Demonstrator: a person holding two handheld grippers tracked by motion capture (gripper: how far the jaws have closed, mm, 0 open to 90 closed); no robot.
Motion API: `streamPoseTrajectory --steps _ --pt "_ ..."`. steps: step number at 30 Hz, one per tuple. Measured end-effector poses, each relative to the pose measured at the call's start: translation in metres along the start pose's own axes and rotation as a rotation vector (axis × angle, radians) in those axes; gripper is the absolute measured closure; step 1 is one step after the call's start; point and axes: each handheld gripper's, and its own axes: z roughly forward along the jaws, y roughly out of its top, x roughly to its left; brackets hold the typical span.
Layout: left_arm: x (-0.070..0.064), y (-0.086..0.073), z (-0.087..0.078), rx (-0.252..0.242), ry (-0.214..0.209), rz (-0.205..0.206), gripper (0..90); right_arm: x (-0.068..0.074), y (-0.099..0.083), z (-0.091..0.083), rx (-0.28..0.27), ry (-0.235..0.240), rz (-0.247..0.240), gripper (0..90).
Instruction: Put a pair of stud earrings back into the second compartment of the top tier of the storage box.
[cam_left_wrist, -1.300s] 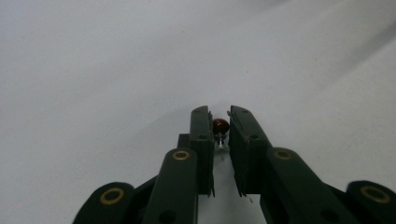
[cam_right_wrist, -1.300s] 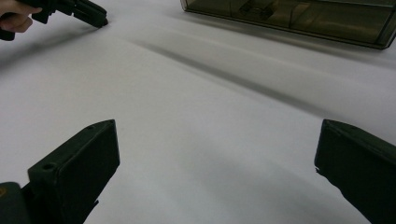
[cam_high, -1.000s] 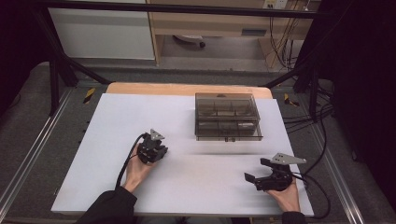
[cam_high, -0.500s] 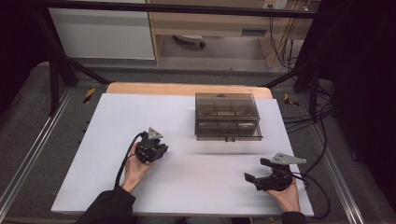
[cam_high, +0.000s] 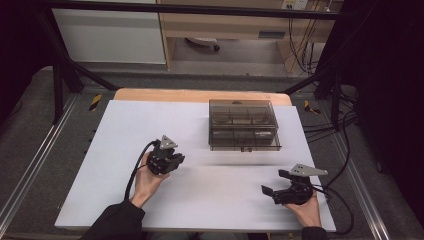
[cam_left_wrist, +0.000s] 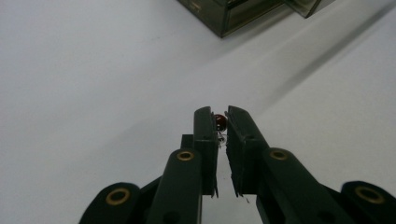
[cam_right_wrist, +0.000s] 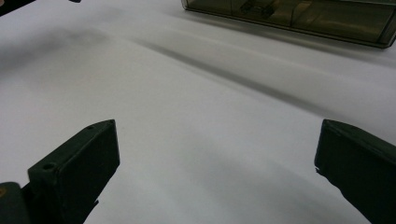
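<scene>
**Pinching a tiny red part beside the compartment box**

Holding a small red component (cam_left_wrist: 220, 122) between their tips, the left tongs (cam_left_wrist: 219, 122) are pressed almost together on it; thin wire legs seem to be hanging below the bead, though they are too fine to read clearly. In the high view the left tongs (cam_high: 167, 159) are sitting out over the white worktop (cam_high: 120, 130), to the left of and nearer the person than the smoky transparent compartment box (cam_high: 243, 124), which is lying toward the far edge with its lid apparently down. The right tongs (cam_high: 274, 191) are waiting well apart from the box, on its near right side, with their jaws spread wide and gripping nothing.

Risk, as I judge it: the bead is being caught only at the very tips, so a slight easing of the squeeze or a quick swing toward the box could be letting it drop and roll across the bare worktop. Squeezing harder could be bending the fine legs. If the lid is indeed closed, the part has nowhere to go until the free tongs open it.

Compared with the earlier high views, the left hand is sitting very slightly farther from the box and nearer the person; the right hand and the box are staying put.
</scene>
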Motion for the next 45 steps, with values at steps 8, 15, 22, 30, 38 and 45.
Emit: streamPoseTrajectory --steps 8,15,22,30,38,45 --pt "-0.017 0.011 -0.006 -0.013 -0.031 0.043 81.9 0.0 0.0 0.0 -0.002 -0.001 -0.001 0.6" --pt "-0.029 0.023 -0.009 -0.027 -0.057 0.068 81.9 0.0 0.0 0.0 -0.001 -0.002 -0.001 0.6" --pt "-0.04 0.038 -0.009 -0.041 -0.083 0.087 81.9 0.0 0.0 0.0 0.0 -0.002 -0.002 0.6" --pt "-0.057 0.059 -0.011 -0.054 -0.106 0.121 81.9 0.0 0.0 0.0 -0.001 -0.001 -0.002 0.6" --pt "-0.069 0.076 -0.004 -0.053 -0.117 0.144 81.9 0.0 0.0 0.0 -0.001 0.0 -0.001 0.6" --pt "-0.077 0.089 0.003 -0.053 -0.129 0.15 81.9 0.0 0.0 -0.001 -0.002 -0.001 -0.003 0.6"
